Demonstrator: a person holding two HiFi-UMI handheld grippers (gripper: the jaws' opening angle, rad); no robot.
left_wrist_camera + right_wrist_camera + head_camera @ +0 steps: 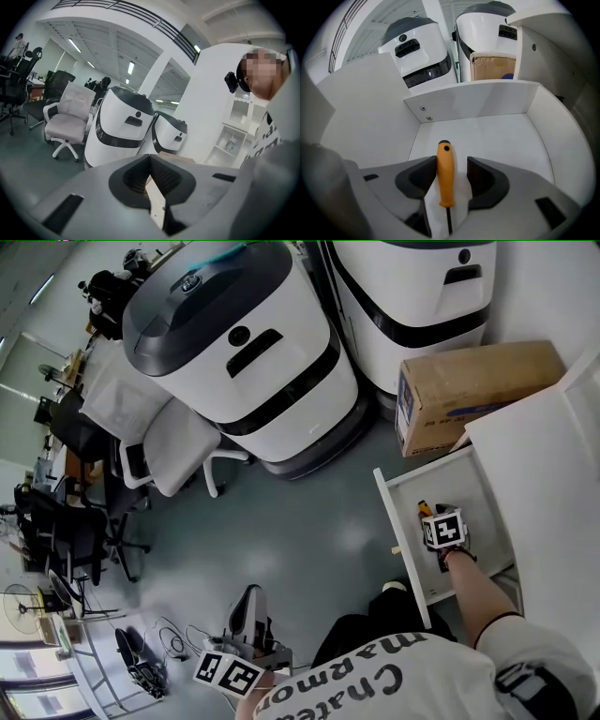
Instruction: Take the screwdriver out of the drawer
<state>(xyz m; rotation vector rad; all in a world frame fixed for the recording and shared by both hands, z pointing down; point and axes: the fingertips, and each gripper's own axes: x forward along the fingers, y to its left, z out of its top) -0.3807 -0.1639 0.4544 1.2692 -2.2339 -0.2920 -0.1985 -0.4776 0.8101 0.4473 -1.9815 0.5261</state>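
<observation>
An orange-handled screwdriver (445, 173) lies on the floor of the open white drawer (487, 136), its handle pointing toward the drawer's far wall. My right gripper (451, 161) is down in the drawer and open. The handle lies between its jaws against the left pad, with a gap to the right pad. In the head view the right gripper (437, 514) is inside the pulled-out drawer (398, 521), and the screwdriver (424, 509) shows as a bit of orange. My left gripper (249, 598) hangs low by the person's side over the floor. The left gripper (150, 161) is shut on nothing.
Two large white-and-black machines (244, 352) (412, 296) stand beyond the drawer. A cardboard box (473, 390) sits on the floor beside the white cabinet (544, 456). A white office chair (173, 446) is to the left, with dark chairs and cables further left.
</observation>
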